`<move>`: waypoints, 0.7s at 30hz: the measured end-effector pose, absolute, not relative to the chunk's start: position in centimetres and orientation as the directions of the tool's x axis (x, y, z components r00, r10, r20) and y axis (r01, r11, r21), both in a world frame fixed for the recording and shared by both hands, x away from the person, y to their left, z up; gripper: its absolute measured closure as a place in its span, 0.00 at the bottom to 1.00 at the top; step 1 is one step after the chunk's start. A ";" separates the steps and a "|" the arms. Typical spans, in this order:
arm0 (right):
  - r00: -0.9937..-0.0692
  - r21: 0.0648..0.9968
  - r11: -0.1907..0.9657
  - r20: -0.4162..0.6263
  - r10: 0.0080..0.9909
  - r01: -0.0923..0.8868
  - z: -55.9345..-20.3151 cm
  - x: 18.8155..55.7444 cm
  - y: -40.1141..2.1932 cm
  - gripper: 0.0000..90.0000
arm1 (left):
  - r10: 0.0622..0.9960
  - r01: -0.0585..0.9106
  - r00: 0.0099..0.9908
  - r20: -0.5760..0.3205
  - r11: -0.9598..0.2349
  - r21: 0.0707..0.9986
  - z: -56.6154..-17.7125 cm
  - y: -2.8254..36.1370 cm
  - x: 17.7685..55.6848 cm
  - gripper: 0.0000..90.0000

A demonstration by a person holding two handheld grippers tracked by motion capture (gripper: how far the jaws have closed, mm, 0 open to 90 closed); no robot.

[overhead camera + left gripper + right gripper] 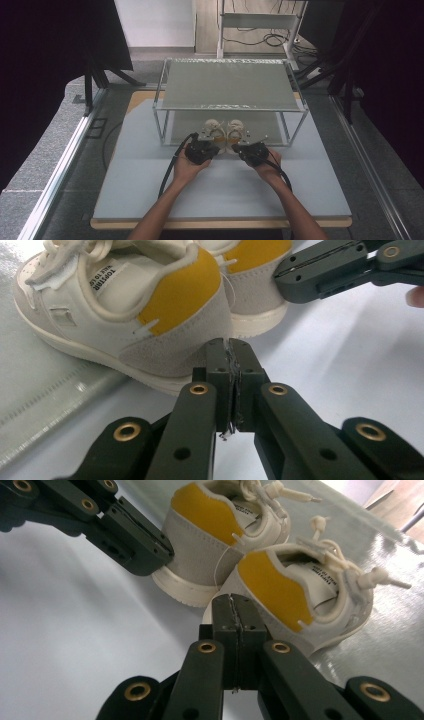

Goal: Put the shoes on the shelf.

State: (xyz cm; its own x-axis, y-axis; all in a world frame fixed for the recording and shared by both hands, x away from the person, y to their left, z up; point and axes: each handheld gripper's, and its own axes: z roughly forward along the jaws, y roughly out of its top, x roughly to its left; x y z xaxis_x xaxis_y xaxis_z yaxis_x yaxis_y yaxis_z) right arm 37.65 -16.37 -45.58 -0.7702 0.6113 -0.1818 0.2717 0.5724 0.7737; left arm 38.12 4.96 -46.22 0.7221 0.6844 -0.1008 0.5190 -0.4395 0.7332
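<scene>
I have both hand-held grippers low on the worktop [150, 190], right behind a pair of small white shoes with yellow heel patches that stand side by side at the front edge of the metal rack's [230, 85] lower shelf, heels toward me. The left hand-held gripper [229, 347] has its jaws pressed flat together; a thin pale thread runs from between the tips up to the left shoe's [125, 310] heel, so I judge it is pinching that thread rather than the shoe itself. The right hand-held gripper [233, 602] is likewise fully closed, its tips against the right shoe's [300, 590] heel, a similar thread leading up from them. Each jaw pair sits just behind its own shoe, which suits drawing the two out from under the rack together, though a thread grip looks weak to me.
</scene>
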 end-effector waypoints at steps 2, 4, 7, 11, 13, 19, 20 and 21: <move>-0.769 0.770 0.574 -0.179 0.614 0.279 -45.5 38.1 -16.2 1.00 | 0.688 0.521 0.719 -0.100 -0.437 0.733 -46.2 5.0 38.7 0.98; -0.763 0.769 0.572 -0.180 0.621 0.284 -45.6 38.6 -16.1 1.00 | 0.681 0.517 0.726 -0.096 -0.448 0.730 -46.2 5.0 39.4 0.98; -0.754 0.768 0.572 -0.186 0.629 0.288 -45.7 39.3 -15.9 1.00 | 0.687 0.521 0.720 -0.097 -0.443 0.729 -46.3 5.0 40.1 0.98; -0.730 0.773 0.572 -0.220 0.647 0.274 -46.1 39.9 -15.6 1.00 | 0.697 0.528 0.710 -0.103 -0.429 0.733 -46.5 4.9 40.7 0.97; -0.718 0.775 0.573 -0.237 0.655 0.267 -46.2 40.0 -15.5 1.00 | 0.703 0.534 0.703 -0.107 -0.421 0.733 -46.5 4.7 41.0 0.97; -0.684 0.793 0.547 -0.244 0.688 0.268 -46.8 40.8 -15.6 1.00 | 0.707 0.524 0.700 -0.097 -0.416 0.743 -46.9 4.6 42.0 0.97; -0.680 0.793 0.548 -0.248 0.690 0.266 -46.9 40.9 -15.7 1.00 | 0.708 0.525 0.700 -0.099 -0.414 0.744 -46.9 4.5 42.1 0.97; -0.676 0.796 0.543 -0.248 0.694 0.266 -47.0 41.0 -15.7 1.00 | 0.708 0.523 0.699 -0.100 -0.411 0.746 -47.0 4.5 42.2 0.97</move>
